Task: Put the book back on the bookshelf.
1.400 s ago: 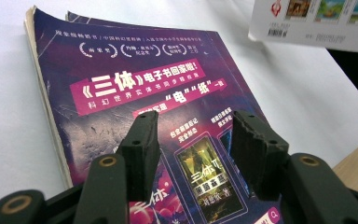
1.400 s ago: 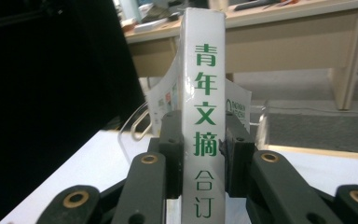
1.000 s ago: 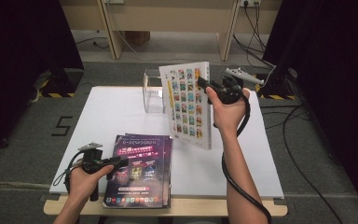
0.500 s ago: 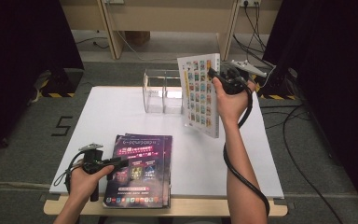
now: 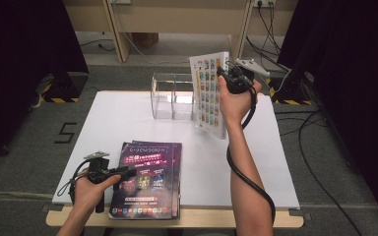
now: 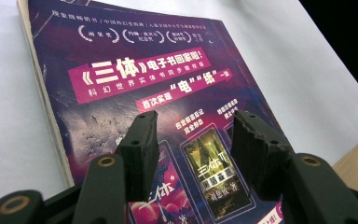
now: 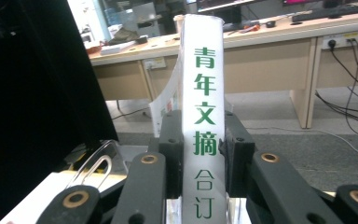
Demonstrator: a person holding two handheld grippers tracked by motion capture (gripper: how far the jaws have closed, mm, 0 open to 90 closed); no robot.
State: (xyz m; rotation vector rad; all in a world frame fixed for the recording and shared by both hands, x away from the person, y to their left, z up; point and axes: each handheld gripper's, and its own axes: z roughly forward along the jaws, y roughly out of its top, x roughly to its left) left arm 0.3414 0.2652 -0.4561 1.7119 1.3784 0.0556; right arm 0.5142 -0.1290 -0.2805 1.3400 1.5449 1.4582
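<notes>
A thick white book [image 5: 209, 93] with a grid of small colourful pictures on its cover is held upright above the table's far right part. My right gripper [image 5: 225, 74] is shut on its spine; in the right gripper view both jaws press the white spine [image 7: 204, 93], which has green characters. A purple magazine [image 5: 147, 179] lies flat near the table's front edge. My left gripper [image 5: 127, 171] rests at its left edge with its jaws open just over the cover [image 6: 144, 79], nothing between them.
A clear two-compartment holder [image 5: 172, 96] stands at the back middle of the white table [image 5: 128, 118], just left of the raised book. Cables trail over the floor on the right. A wooden desk stands behind the table.
My right hand has carried the white book to the right and away from me and turned it more upright. The left gripper and the purple magazine have stayed in place.
</notes>
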